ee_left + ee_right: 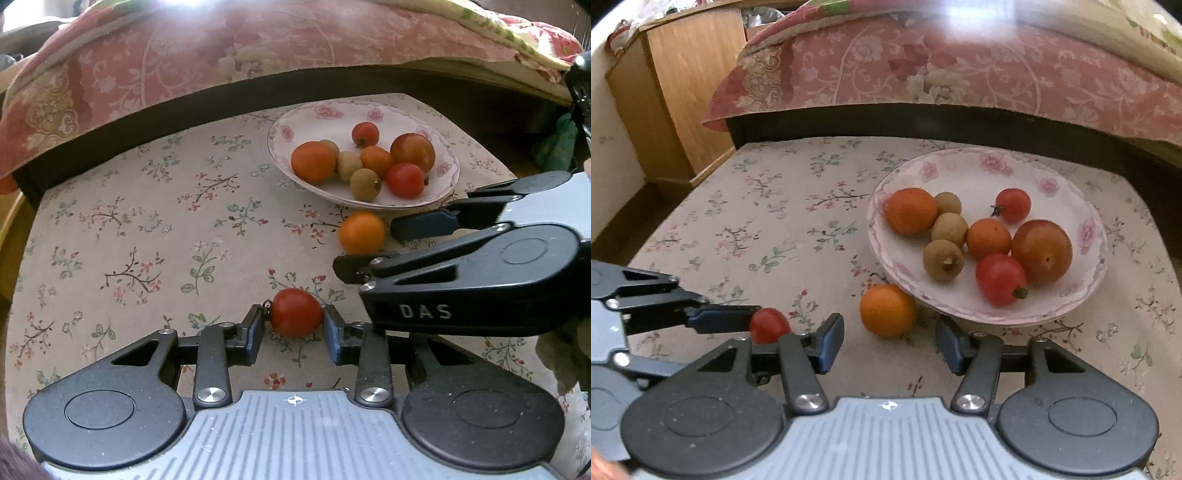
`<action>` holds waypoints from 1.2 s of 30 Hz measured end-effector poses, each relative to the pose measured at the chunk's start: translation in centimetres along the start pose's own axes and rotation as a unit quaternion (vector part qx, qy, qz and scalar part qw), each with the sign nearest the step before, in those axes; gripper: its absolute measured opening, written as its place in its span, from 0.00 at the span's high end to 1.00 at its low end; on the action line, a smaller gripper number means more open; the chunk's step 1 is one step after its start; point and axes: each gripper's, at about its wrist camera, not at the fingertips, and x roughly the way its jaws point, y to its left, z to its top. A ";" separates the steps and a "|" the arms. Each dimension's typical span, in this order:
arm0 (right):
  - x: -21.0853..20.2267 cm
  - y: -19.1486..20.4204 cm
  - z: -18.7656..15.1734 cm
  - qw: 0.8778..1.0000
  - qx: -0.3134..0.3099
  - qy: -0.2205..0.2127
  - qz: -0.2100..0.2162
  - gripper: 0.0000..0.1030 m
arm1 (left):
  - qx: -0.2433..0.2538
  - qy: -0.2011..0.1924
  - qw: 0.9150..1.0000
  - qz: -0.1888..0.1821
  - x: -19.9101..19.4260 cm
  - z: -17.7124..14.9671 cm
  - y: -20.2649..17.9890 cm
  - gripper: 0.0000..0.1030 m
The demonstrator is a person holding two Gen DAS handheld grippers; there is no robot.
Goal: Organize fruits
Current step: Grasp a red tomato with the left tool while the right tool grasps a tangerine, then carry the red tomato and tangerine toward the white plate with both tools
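While the left gripper (295,325) pinches a small red cherry tomato (296,312) between its blue pads, the right gripper (890,341) stands wide, a round orange citrus fruit (887,309) just ahead of its fingertips, touching the floral-rimmed white plate (1082,295).

Plate (1086,236) white, pink roses on the rim; tablecloth (147,221) cream with small floral sprigs; tomatoes (296,312) red; oranges (887,309) orange; longans (943,260) tan; quilt (960,66) pink floral.
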 end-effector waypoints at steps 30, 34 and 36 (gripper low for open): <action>-6.1 -3.2 -3.9 0.996 -0.008 0.055 -0.064 0.67 | 0.026 0.005 0.999 -0.025 0.0 0.2 -3.8 0.63; -6.7 -3.8 -4.2 0.996 -0.004 0.059 -0.069 0.67 | 0.040 0.007 0.999 -0.025 -0.1 0.2 -4.9 0.63; -6.9 -4.0 -4.4 0.996 -0.003 0.061 -0.070 0.67 | 0.044 0.008 0.999 -0.024 0.0 0.1 -5.3 0.64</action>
